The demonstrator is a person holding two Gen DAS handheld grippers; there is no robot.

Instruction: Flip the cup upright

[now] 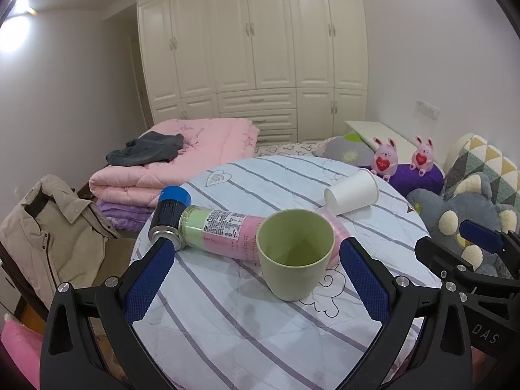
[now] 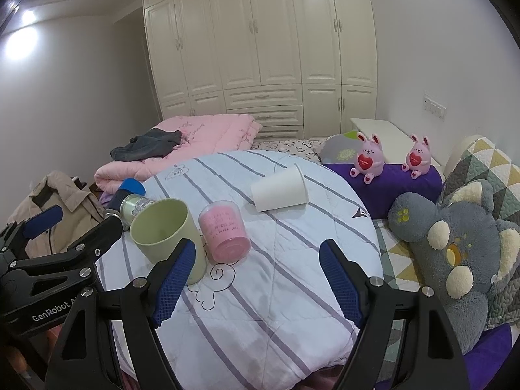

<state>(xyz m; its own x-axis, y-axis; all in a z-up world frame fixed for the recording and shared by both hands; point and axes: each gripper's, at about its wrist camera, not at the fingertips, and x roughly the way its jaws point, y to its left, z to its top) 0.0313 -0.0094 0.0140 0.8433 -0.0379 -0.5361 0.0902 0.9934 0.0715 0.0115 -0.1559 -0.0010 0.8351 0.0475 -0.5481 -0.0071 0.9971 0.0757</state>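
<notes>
White paper cup (image 2: 279,188) lies on its side at the far right of the round tabletop (image 2: 247,312), well apart from both tongs; left tongs (image 1: 256,279) and right tongs (image 2: 260,279) are spread wide, empty. Best bet: right tongs reach past the upright green mug (image 2: 169,237) and lying pink bottle (image 2: 224,230), pinch lightly, tip up. Tabletop edge near the cup; open cloth in front.

My grippers are black with blue textured pads (image 1: 364,279). The cup (image 1: 294,253) in front of me is pale green all over; the paper cup (image 1: 352,191) is plain white. The bottle (image 1: 224,232) is banded light green and pink, next to a black can (image 1: 170,211) with a blue cap. The cloth (image 1: 243,318) is pale blue-white with grey-purple stripes. 2 pink bunnies (image 2: 367,157) hold red hearts.
</notes>
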